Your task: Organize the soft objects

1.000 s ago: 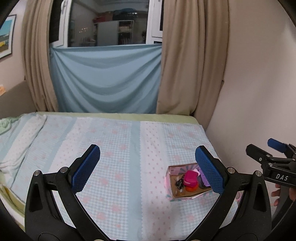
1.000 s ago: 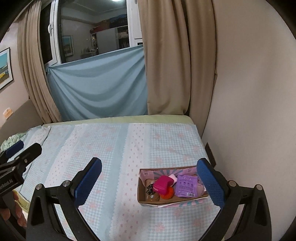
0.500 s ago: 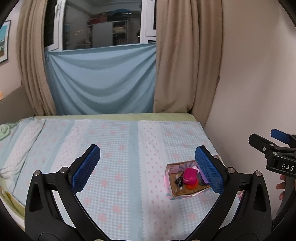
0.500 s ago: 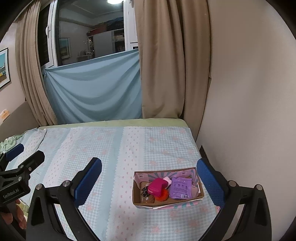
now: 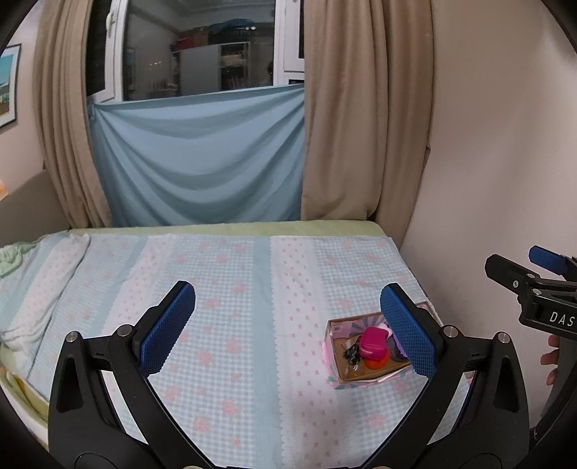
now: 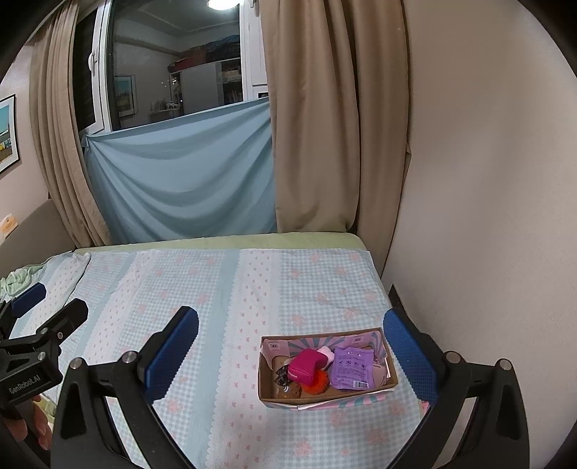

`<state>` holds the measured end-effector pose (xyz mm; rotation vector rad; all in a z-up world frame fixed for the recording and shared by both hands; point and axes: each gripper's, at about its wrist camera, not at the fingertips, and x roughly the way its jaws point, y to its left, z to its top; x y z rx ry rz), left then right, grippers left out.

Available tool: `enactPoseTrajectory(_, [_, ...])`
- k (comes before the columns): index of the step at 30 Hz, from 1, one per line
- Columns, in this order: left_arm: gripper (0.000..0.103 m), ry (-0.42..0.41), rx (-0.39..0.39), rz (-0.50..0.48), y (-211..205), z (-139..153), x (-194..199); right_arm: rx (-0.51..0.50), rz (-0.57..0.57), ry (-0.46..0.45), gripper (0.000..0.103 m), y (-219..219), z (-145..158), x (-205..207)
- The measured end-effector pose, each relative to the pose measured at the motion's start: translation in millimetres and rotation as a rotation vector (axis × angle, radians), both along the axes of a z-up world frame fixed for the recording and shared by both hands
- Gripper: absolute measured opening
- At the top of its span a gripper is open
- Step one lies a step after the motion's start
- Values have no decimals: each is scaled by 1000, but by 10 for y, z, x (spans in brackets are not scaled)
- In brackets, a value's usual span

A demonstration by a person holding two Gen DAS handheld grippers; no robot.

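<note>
Both cameras have closed on the cardboard box (image 6: 326, 368), now at 5 o'clock of the wide-open, empty right gripper (image 6: 290, 355), the nearer one; left gripper (image 5: 288, 326) likewise spread, empty.

Soft, even indoor light fills both views. A ceiling lamp (image 6: 221, 3) reflects as a bright glare spot in the dark window pane (image 6: 173, 72), which mirrors the room. On the bedspread (image 6: 223, 299) shadows are faint, with a slightly darker patch just below the cardboard box (image 6: 326, 397). Focus is sharp throughout, with no motion blur. Fisheye distortion bows the curtains (image 5: 364, 119) and the wall (image 5: 505, 144), and black vignetting rings the corners of each view.
</note>
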<state>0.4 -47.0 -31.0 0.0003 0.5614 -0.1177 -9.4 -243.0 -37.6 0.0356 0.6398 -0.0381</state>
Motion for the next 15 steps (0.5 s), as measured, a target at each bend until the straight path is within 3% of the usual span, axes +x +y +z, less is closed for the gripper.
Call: enactPoseTrajectory(15, [102, -1, 5, 5, 3, 3, 2, 0, 2, -4, 102, 7, 22, 7])
